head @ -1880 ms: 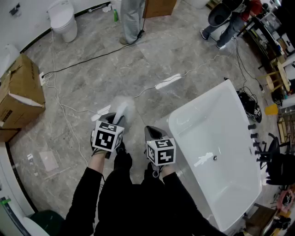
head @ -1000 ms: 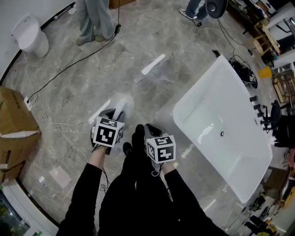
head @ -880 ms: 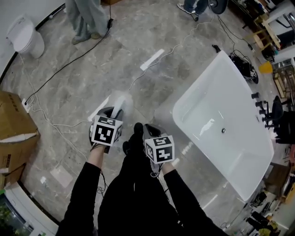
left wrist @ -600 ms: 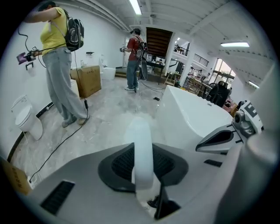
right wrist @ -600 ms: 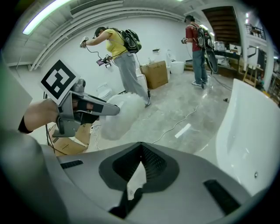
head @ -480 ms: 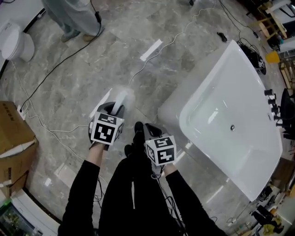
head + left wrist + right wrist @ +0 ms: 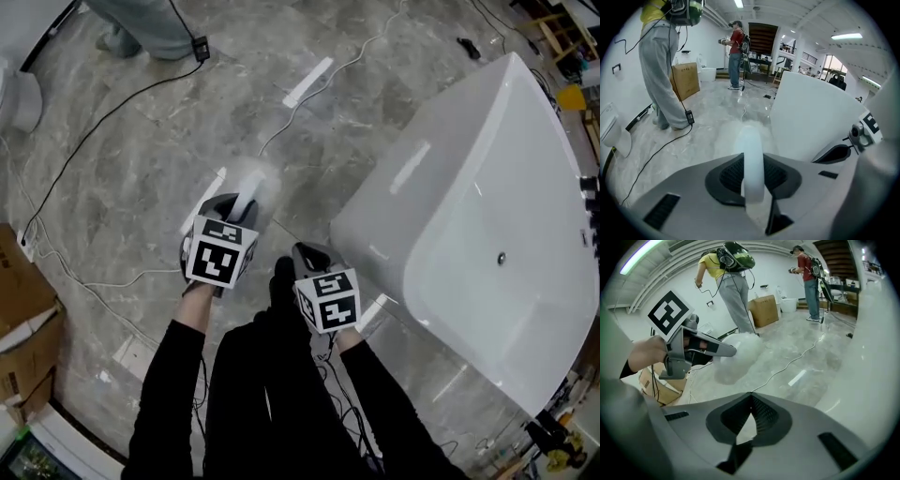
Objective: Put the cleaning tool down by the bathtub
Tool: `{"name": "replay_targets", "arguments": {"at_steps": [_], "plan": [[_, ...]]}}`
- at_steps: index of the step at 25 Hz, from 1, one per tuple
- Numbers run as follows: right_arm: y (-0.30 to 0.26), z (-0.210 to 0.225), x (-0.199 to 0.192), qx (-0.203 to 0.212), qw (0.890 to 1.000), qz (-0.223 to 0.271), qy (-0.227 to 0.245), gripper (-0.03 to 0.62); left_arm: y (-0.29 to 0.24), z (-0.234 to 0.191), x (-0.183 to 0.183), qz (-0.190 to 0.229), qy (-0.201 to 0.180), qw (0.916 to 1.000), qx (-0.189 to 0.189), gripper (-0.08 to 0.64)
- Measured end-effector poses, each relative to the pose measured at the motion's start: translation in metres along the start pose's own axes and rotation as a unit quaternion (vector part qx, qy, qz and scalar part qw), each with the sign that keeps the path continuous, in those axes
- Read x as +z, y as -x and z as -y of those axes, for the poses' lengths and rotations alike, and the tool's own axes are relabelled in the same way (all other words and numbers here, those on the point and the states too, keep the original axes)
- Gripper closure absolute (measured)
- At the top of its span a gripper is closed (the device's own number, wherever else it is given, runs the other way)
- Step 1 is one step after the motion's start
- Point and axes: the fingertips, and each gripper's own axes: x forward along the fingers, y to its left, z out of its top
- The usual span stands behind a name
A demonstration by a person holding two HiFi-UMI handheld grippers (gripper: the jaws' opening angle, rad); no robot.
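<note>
My left gripper (image 7: 239, 208) is shut on the white handle (image 7: 753, 159) of a cleaning tool whose fluffy white head (image 7: 255, 181) sticks out ahead of the jaws, above the grey marble floor. In the right gripper view the same gripper (image 7: 726, 350) shows at the left with the fluffy head (image 7: 740, 355) past its tips. My right gripper (image 7: 309, 253) is shut with nothing between its jaws, whose tips meet (image 7: 750, 394). The white bathtub (image 7: 487, 187) stands just to the right of both grippers; its outer wall (image 7: 811, 117) fills the right of the left gripper view.
Cables (image 7: 141, 89) and a white strip (image 7: 307, 82) lie on the floor ahead. A cardboard box (image 7: 23, 309) sits at the left and a toilet (image 7: 14, 94) at the far left. A person (image 7: 141, 28) stands ahead, another (image 7: 808, 282) farther off.
The view has swung and moved along the floor: the bathtub now lies closer and farther right, the toilet and box slid left. Both grippers keep their pose; the tool stays held.
</note>
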Motion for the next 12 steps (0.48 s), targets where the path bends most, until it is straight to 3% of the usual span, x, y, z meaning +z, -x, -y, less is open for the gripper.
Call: {"name": "replay_targets", "arguments": {"at_steps": [12], "plan": [[-0.113,0.057,-0.059,-0.015,1.000,-0.014,-0.011,0.591,-0.131,-0.009,-0.088,-0.032,-0.007,0.9994,-0.013,0.466]]}}
